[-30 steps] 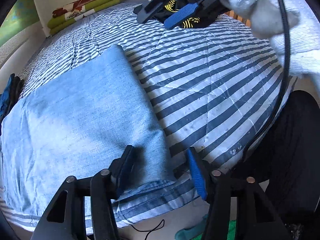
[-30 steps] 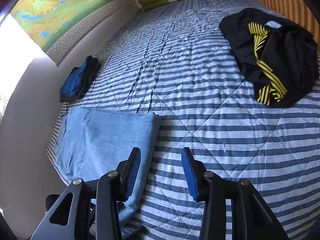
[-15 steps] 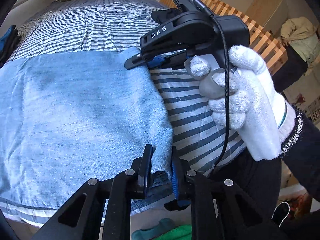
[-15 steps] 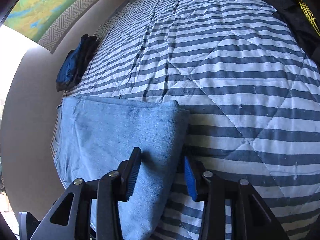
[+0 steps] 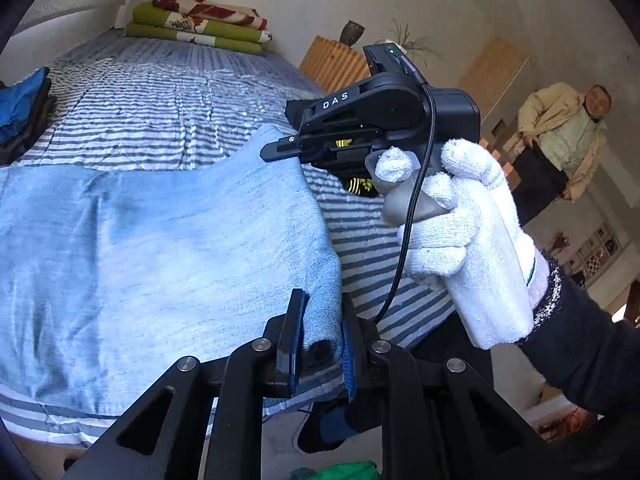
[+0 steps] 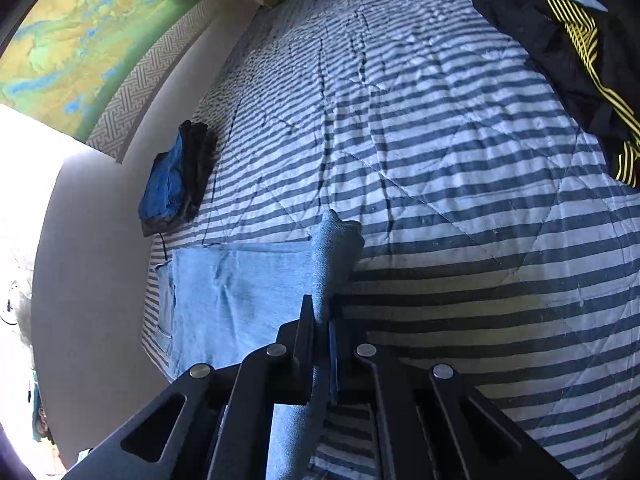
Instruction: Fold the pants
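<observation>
Both sets of fingers have just closed on the folded light-blue denim pants (image 5: 160, 240): my left gripper (image 5: 318, 336) and right gripper (image 6: 320, 344) pinch one edge, raised off the striped bed quilt (image 6: 440, 160). Another fold remains, I judge.

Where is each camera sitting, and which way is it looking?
Left wrist view: sits on the left tool, looks across the striped bed; shows its fingers shut on the blue pants, plus the right tool in a gloved hand.
Right wrist view: sits on the right tool, looks down the bed toward a black garment; shows only its fingers shut on the pants.
Both share the pants, bed and folded blankets.
</observation>
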